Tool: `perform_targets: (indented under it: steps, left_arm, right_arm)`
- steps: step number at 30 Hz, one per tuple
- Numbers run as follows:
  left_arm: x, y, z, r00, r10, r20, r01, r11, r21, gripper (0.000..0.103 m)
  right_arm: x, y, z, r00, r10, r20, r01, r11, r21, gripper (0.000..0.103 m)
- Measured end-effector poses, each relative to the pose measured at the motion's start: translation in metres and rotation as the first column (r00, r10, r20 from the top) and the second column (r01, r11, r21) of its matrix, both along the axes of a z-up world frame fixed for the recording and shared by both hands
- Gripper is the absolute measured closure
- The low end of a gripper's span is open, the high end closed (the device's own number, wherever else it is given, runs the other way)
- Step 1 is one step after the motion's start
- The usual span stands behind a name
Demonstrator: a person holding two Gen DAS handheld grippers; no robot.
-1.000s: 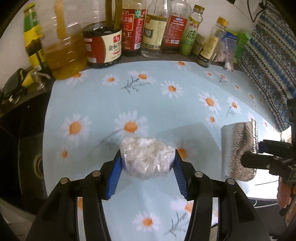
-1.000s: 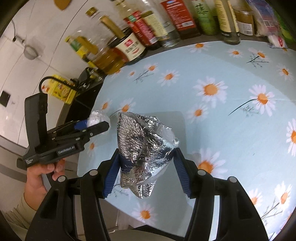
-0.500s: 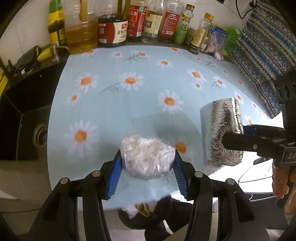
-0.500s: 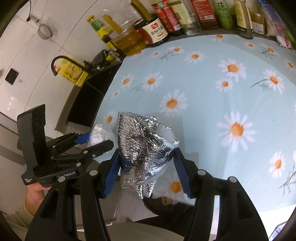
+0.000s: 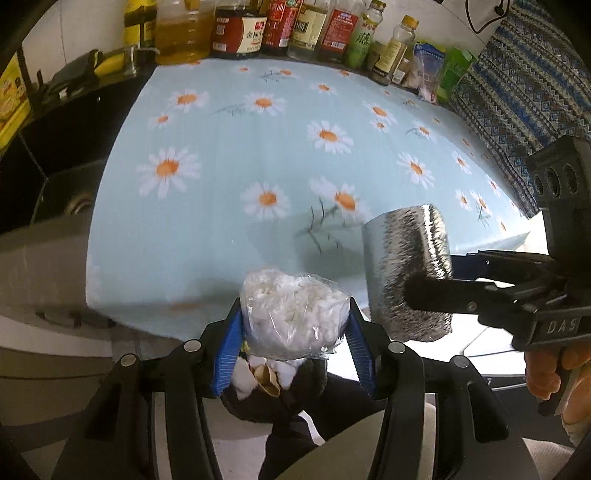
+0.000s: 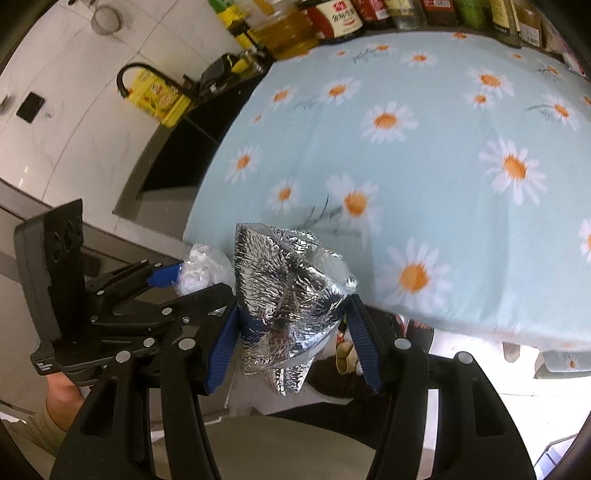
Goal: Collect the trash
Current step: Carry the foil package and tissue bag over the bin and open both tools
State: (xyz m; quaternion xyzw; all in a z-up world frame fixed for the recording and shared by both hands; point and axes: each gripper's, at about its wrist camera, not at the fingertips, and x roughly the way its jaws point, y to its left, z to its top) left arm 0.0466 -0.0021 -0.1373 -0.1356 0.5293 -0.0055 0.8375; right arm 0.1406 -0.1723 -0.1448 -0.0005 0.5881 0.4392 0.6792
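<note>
Left claw (image 5: 293, 325) clamped on a clear plastic bag of white scraps (image 5: 293, 312), blue pads (image 5: 231, 350) pressing in from both sides. The bag hangs past the near edge of the surface (image 5: 229, 177), off the daisy-print cloth, over a dark bin bag (image 5: 284, 391) that sits below on the floor side

Right claw (image 6: 291, 325) closed around a crumpled silver foil wrapper (image 6: 288, 291); the wrapper is pinched at its lower half, its top flaring free. In the left wrist view the same wrapper (image 5: 410, 273) sits just beside the plastic bag, at the near edge toward the right corner. In the right wrist view the bin bag (image 6: 332, 380) shows beneath the wrapper, mostly hidden by the claw

Progress, as a judgement:
- both pieces picked up and carried clear of the surface: done
- bin bag already holds some white and tan scraps (image 5: 258, 373), so earlier collecting seems done too
- neither piece released yet; dropping both is what is left of this round

The visible stretch of cloth shows no loose litter. Along the far edge stands a row of sauce and oil bottles (image 5: 258, 29), none of them trash by the look of it. The far right corner is cluttered with packets (image 5: 428, 70) and hard to read, so I cannot tell whether anything there needs collecting

Left drop looks closer to lined up than the right
</note>
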Motion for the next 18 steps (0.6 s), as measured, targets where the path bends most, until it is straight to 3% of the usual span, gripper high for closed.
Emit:
perform_targets:
  steps: [5, 18]
  left_arm:
    - [-0.016, -0.004, -0.017, 0.999, 0.004, -0.036, -0.005, 1.000, -0.022, 0.053]
    - [-0.043, -0.003, -0.093, 0.981, 0.021, -0.195, -0.034, 0.997, -0.065, 0.052]
  right_arm:
    - [-0.016, 0.005, -0.019, 0.999, 0.028, -0.031, -0.029, 0.999, -0.036, 0.045]
    - [-0.039, 0.010, -0.093, 0.991, 0.029, -0.129, -0.049, 0.986, -0.156, 0.045]
